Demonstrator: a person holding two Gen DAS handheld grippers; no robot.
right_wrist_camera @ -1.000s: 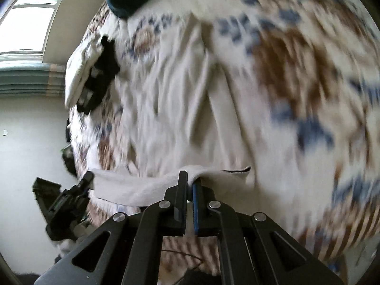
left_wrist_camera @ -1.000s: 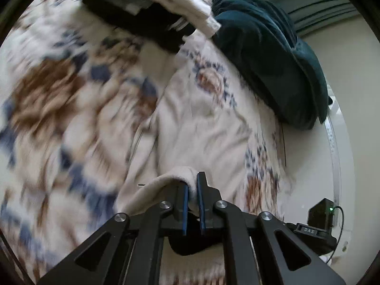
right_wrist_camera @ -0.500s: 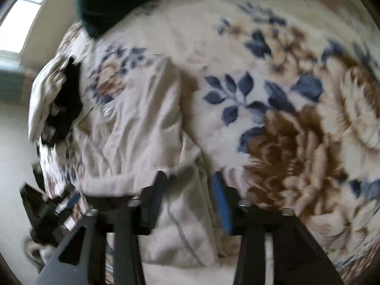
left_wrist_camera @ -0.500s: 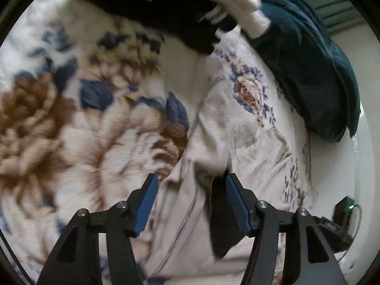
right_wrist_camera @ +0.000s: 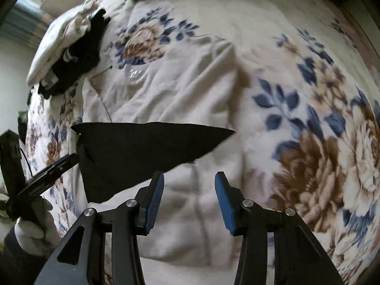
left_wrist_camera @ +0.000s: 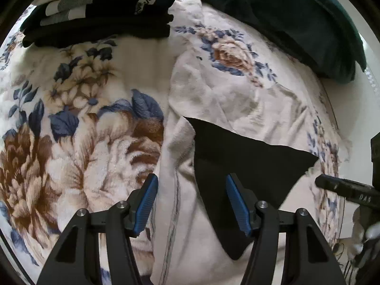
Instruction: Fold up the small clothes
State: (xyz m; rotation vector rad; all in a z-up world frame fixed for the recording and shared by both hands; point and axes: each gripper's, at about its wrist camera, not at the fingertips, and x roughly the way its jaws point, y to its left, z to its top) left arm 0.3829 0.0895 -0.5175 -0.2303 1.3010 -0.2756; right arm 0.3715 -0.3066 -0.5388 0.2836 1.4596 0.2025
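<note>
A cream garment (left_wrist_camera: 228,95) lies folded over on the floral blanket (left_wrist_camera: 78,128), with a black triangular panel (left_wrist_camera: 239,163) showing at its near part. My left gripper (left_wrist_camera: 191,201) is open and empty, just above the garment's near edge. In the right wrist view the same garment (right_wrist_camera: 180,80) and black panel (right_wrist_camera: 133,147) lie ahead. My right gripper (right_wrist_camera: 188,197) is open and empty over the cream fabric. The left gripper's body (right_wrist_camera: 45,175) and a white-gloved hand (right_wrist_camera: 33,228) show at the left.
A stack of folded black and white clothes (left_wrist_camera: 99,16) sits at the far side of the blanket, also in the right wrist view (right_wrist_camera: 71,47). A dark teal cloth (left_wrist_camera: 296,21) lies at the far right. The right gripper's body (left_wrist_camera: 349,190) shows at the right edge.
Both grippers were shut on the cream garment's edge a second ago. Both have opened and let it go; the garment now lies folded on the blanket.
</note>
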